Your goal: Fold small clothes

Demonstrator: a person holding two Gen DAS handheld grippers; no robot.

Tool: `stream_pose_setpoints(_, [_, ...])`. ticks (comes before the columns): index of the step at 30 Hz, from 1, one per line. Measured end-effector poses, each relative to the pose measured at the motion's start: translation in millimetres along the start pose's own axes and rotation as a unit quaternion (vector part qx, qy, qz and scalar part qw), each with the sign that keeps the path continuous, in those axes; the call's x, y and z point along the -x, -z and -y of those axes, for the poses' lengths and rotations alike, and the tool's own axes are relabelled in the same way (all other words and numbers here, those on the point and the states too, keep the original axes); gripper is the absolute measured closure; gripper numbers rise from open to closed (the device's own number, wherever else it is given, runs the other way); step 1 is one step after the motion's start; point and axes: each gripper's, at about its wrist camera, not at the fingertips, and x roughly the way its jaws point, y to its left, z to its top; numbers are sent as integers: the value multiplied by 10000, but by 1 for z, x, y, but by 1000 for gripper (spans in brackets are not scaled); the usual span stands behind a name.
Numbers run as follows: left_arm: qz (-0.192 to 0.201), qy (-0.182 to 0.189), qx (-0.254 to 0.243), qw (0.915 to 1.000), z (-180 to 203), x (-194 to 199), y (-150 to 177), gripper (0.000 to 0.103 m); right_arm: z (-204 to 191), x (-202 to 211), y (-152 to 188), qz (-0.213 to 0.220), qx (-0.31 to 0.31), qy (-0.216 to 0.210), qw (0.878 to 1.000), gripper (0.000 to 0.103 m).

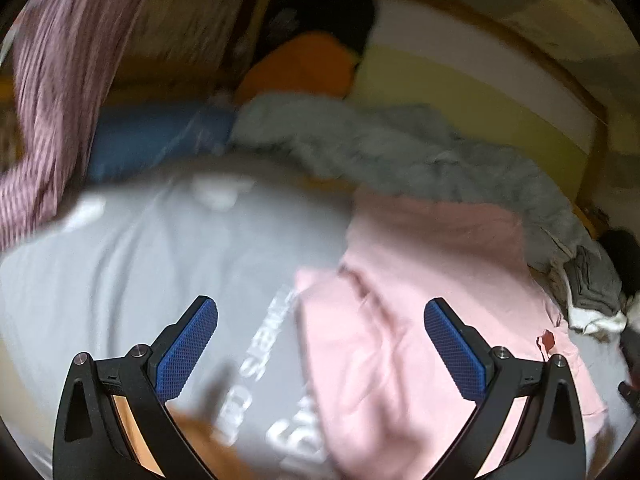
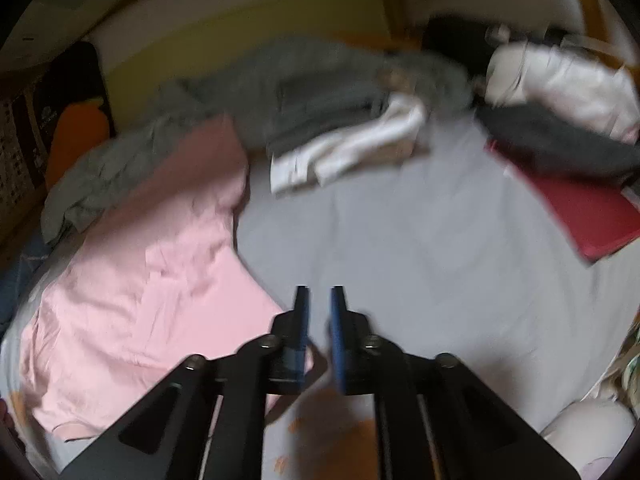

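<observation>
- While your left gripper (image 1: 321,346) hangs above the bed, its blue-padded fingers (image 1: 188,348) stand spread wide with nothing between them.
- Below that gap lie two garments side by side: a grey T-shirt (image 1: 168,252) with blurred white lettering under the left finger, and a pink garment (image 1: 420,280) under the right finger, its edge overlapping the grey one.
- Your right gripper (image 2: 321,300) shows its fingers (image 2: 338,332) drawn nearly together, a narrow slit left between the pads; no cloth is seen in that slit.
- From the right wrist view, the pink garment (image 2: 132,300) lies spread flat to the left of the fingers, its near corner reaching under the left finger; whether the two touch cannot be told through the blur.
- Ahead of the right fingers stretches the bare grey sheet (image 2: 400,240) of the bed.
- Beyond the pink garment lies a crumpled grey-green garment (image 2: 248,92), touching its far edge.
- Just beside that, a white folded garment (image 2: 352,148) rests on the sheet.
- Far right: a red flat item (image 2: 584,208) with a dark grey cloth (image 2: 560,144) lying partly over it.
- Far left in the left wrist view: a pink striped cloth (image 1: 52,92) hangs at the frame's edge, and an orange cushion (image 1: 304,68) sits by the headboard.
</observation>
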Motion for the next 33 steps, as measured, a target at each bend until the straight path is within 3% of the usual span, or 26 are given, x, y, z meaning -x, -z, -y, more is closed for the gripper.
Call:
stream_pose_setpoints(3, [-488, 529, 894, 9934, -31, -8, 24, 2, -7, 5, -2, 72, 85, -269, 9996, 83])
stream_pose_setpoints(6, [-958, 1254, 1765, 9716, -47, -25, 43, 7, -26, 5, 3, 28, 343, -320, 9989, 83])
stream_pose_setpoints(10, [-619, 1251, 1867, 9724, -46, -39, 28, 11, -42, 4, 12, -68, 540, -501, 9973, 83])
stream_pose_setpoints(12, [-1220, 1422, 1990, 9619, -47, -74, 11, 11, -47, 1, 14, -80, 601, -531, 9967, 83])
stream_pose_setpoints(13, [-1365, 1353, 2049, 9597, -51, -86, 3, 18, -50, 1, 15, -95, 645, -548, 9964, 83])
stream_pose_setpoints(15, [-1396, 1338, 2227, 9555, -55, -100, -13, 22, -53, 0, 17, -108, 705, -584, 9957, 83])
stream_pose_setpoints(17, [-1615, 1518, 2463, 9435, -60, -118, -20, 26, -54, -1, 18, -116, 778, -593, 9951, 83])
stream_pose_setpoints(18, [-1761, 1599, 2506, 9384, -61, -127, -21, 30, -54, -2, 18, -127, 821, -558, 9950, 83])
stream_pose_setpoints(20, [-1886, 1631, 2366, 9391, -57, -132, -23, 47, -53, -5, 19, -174, 858, -492, 9949, 83])
stream_pose_setpoints(22, [-1947, 1787, 2297, 9367, -52, -137, -19, 86, -52, -10, 19, -255, 798, -523, 9951, 83])
stream_pose_setpoints(24, [-2023, 1733, 2389, 9338, -56, -142, -13, 101, -51, -13, 19, -301, 779, -520, 9951, 83])
stream_pose_setpoints(26, [-1750, 1261, 2338, 9481, -60, -131, -14, 102, -51, -16, 20, -323, 803, -474, 9951, 83])
stream_pose_setpoints(29, [-673, 905, 1815, 9769, -49, -87, -37, 102, -54, -16, 21, -294, 880, -413, 9948, 83])
stream_pose_setpoints(31, [261, 1328, 877, 9869, -17, -44, -58, 102, -56, -15, 21, -278, 926, -405, 9945, 83])
stream_pose_setpoints(32, [488, 1570, 348, 9858, 3, -29, -63, 102, -57, -15, 20, -265, 938, -413, 9944, 83])
stream_pose_setpoints(33, [532, 1932, -311, 9792, 31, -14, -64, 102, -58, -15, 20, -262, 956, -434, 9941, 83])
